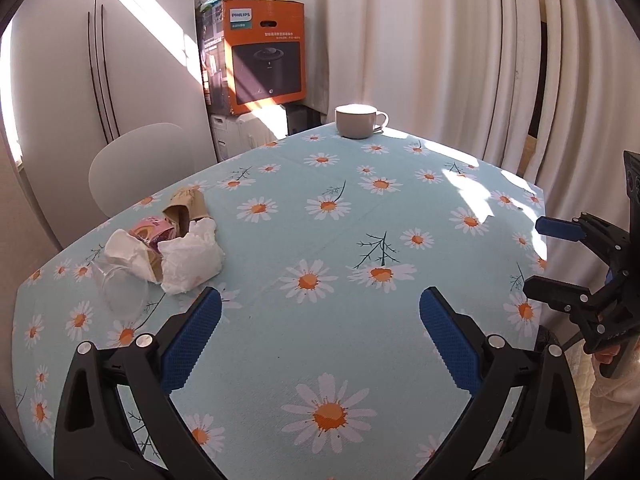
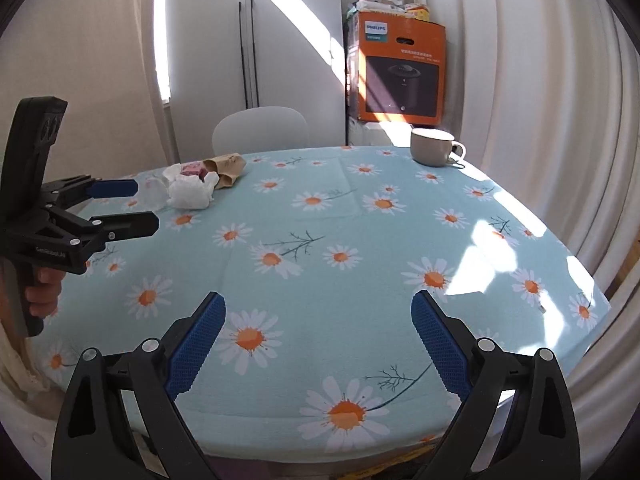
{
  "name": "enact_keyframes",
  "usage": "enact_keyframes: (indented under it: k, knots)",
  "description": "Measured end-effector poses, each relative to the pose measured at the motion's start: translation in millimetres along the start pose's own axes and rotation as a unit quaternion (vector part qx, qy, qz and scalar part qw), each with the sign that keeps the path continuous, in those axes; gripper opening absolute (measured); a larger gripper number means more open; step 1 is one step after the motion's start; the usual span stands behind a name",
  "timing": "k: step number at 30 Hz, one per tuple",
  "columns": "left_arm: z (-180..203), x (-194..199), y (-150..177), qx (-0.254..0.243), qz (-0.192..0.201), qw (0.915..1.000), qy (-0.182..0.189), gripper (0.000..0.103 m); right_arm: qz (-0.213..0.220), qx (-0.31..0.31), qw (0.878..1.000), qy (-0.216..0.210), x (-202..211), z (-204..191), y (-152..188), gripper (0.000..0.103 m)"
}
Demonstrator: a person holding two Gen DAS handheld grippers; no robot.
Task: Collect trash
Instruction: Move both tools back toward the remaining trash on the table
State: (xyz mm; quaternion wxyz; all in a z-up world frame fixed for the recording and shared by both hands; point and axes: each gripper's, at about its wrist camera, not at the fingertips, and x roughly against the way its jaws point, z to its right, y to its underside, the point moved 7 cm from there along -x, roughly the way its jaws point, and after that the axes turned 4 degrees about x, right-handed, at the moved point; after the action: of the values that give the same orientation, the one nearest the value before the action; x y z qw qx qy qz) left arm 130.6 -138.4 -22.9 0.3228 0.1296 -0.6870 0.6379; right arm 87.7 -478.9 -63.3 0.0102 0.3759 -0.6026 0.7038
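Crumpled white tissue leads the heap of trash at the table's far left side, and nothing has been picked yet; this reads as the very start of the collecting, both tools held clear above the daisy tablecloth. Left gripper hangs with its blue pads spread wide and nothing between them, the heap just ahead and to its left; right gripper is likewise parted and empty over the near edge, well apart from the pile. From the right wrist view the left gripper shows side-on, its fingers pointing toward the trash; a hand grips its handle.

The heap itself: 2 wads of white tissue, a brown paper cup lying on its side with its mouth open, a pink printed wrapper tucked between, and a clear plastic cup tipped over at the near end; all touching, all light and crushable. Next move, I'd judge, calls for the left gripper to swing left and down onto the nearest tissue wad, closing gently; the white mug at the far edge looks like no trash at all.
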Motion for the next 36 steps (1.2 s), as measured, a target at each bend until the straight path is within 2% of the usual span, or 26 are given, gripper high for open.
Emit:
enact_keyframes:
  k: [10, 17, 26, 30, 36]
  knots:
    - [-97, 19, 13, 0.063, -0.005, 0.9953, -0.073, 0.097, -0.028, 0.043, 0.996, -0.070, -65, -71, -48, 0.090]
    - [-143, 26, 27, 0.084, -0.014, 0.9908, -0.105, 0.097, -0.045, 0.056, 0.992, -0.106, -112, -116, -75, 0.090]
    - [-194, 42, 40, 0.114, -0.012, 0.9824, -0.147, 0.097, -0.081, 0.035, 0.986, -0.142, -175, -151, -107, 0.090]
    - [-207, 46, 46, 0.144, -0.023, 0.9784, -0.147, 0.097, -0.093, 0.031, 0.987, -0.131, -205, -159, -115, 0.090]
    - [-215, 46, 50, 0.159, -0.027, 0.9745, -0.156, 0.097, -0.109, 0.031, 0.987, -0.116, -245, -162, -117, 0.090]
